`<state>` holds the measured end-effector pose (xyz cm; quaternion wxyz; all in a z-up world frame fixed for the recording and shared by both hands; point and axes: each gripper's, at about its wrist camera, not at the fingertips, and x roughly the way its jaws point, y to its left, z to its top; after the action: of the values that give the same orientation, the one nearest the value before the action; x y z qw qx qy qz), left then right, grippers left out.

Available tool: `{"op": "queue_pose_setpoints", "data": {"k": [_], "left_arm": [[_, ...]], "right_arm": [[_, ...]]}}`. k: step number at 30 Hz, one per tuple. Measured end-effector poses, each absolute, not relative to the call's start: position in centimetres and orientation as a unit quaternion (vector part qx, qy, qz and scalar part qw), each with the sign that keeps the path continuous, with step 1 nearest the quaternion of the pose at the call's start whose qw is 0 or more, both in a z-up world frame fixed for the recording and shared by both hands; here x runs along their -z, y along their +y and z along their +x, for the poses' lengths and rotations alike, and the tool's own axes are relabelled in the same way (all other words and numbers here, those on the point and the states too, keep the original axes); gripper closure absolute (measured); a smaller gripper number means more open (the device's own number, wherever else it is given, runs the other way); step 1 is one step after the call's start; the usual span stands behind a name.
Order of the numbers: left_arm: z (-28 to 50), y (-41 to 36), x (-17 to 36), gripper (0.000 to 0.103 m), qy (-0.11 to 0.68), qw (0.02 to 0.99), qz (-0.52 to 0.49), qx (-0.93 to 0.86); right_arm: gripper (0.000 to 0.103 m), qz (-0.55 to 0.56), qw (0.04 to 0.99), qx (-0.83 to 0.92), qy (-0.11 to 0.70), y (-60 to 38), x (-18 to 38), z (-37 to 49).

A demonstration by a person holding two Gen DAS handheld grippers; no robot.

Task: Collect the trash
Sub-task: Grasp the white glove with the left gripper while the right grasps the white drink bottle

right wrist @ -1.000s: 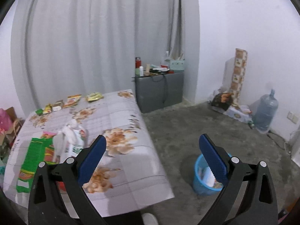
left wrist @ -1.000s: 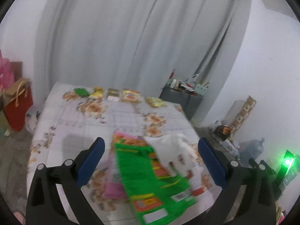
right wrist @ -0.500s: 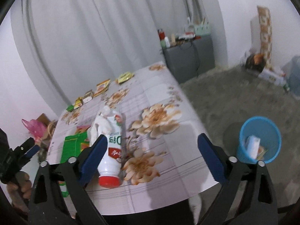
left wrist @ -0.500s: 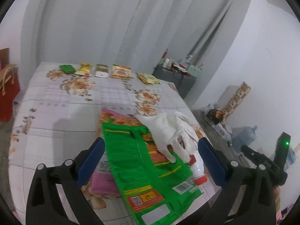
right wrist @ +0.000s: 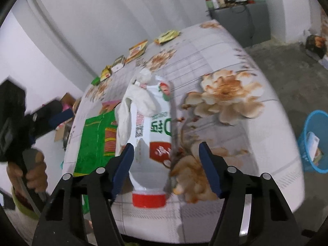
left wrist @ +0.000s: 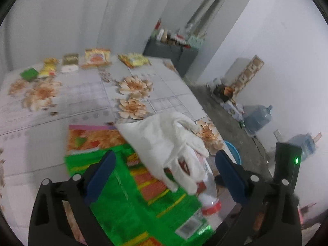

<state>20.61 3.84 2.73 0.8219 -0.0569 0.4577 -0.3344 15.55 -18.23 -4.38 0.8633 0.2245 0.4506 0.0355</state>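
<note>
A white plastic bottle [right wrist: 152, 135] with a red cap [right wrist: 148, 199] lies on the flowered table, cap toward me, with a white glove [right wrist: 135, 102] draped over its far end. My right gripper [right wrist: 165, 144] straddles the bottle's neck end with its jaws closing; the left pad is near the bottle and the right pad stands clear of it. My left gripper [left wrist: 165, 153] hovers over the glove [left wrist: 164, 139] and a flat green packet [left wrist: 127, 194], its wide jaws closing on nothing. A pink-orange packet [left wrist: 92, 137] lies under the green one.
Several small snack wrappers [left wrist: 95, 58] line the table's far edge by the curtain. A blue bin [right wrist: 313, 141] with trash stands on the floor to the right of the table. A grey cabinet [right wrist: 242, 18] and water jugs [left wrist: 257, 119] stand by the wall.
Both grippers dropped toward the table and tilted down. The right one swung from the floor and bin to the bottle, and its jaws narrowed around it.
</note>
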Motion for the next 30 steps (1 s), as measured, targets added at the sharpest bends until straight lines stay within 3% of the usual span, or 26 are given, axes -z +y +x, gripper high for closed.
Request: {"op": "queue_pose_setpoints", "data": {"k": [4,10,14,20,21,22,30], "left_arm": [[23.3,0.8,-1.5,0.016,0.478,0.807,-0.01,0.347],[26.1,-2.4,1.5,0.036,0.531,0.769,-0.007,0.356],[26.7,-2.5,2.4,0.053,0.542,0.758,-0.034,0.361],[26.3,-2.3,1.8,0.081,0.532,0.758,-0.05,0.375],[26.3,-2.2,1.6,0.092,0.529,0.758,-0.05,0.378],[26.2,-2.1,1.4,0.096,0.526,0.762,-0.048,0.375],[25.0,0.5,-1.8,0.099,0.474,0.801,-0.046,0.364]], "right_arm": [[0.044,0.247,0.853,-0.055,0.456,-18.5,5.2,16.9],[0.047,0.279,0.84,-0.081,0.458,-19.1,5.6,18.0],[0.054,0.298,0.832,-0.101,0.458,-19.2,5.8,18.2],[0.057,0.304,0.833,-0.1,0.452,-19.3,5.8,18.1],[0.057,0.306,0.832,-0.098,0.451,-19.4,5.8,18.0],[0.058,0.308,0.832,-0.097,0.451,-19.5,5.8,17.9],[0.059,0.302,0.839,-0.063,0.447,-20.7,5.1,16.3]]}}
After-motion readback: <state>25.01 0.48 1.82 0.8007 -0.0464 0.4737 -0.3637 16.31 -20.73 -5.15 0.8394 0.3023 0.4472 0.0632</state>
